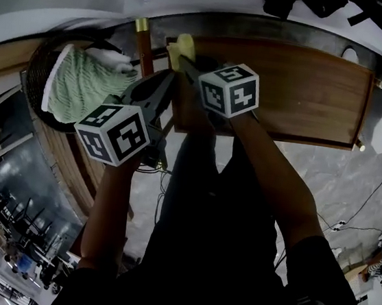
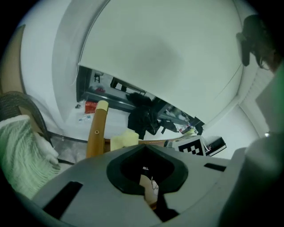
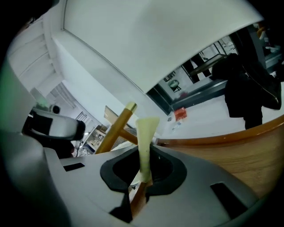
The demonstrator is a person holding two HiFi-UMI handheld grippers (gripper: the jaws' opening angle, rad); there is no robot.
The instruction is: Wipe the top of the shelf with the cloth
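white wall and a dark glazed strip lie behind a brown wooden shelf top [image 1: 302, 93]. the right gripper [image 3: 143, 181] has its fingers [image 3: 175, 204] closed on a pale yellow cloth [image 3: 145, 137], pinched low so that a narrow strip stands up out of the grip and points ahead. in the head view the cloth [image 1: 183, 46] sits at the left far corner of the top, just beside a wooden post [image 1: 144, 42] with a pale cap; whether it presses on the wood cannot be told. from that corner the board's long axis runs away to the person's right, so nearly all of the bare wood lies rightward of the cloth, and the wipe probably calls for a sweep that way. the left gripper [image 2: 152, 195] hangs off the shelf's left end, its fingers [image 2: 111, 199] drawn nearly together with nothing seen between them, so the right arm is the nearer one for the stroke. farther left a dark woven basket [image 1: 41, 75] holds a green towel [image 1: 82, 83].
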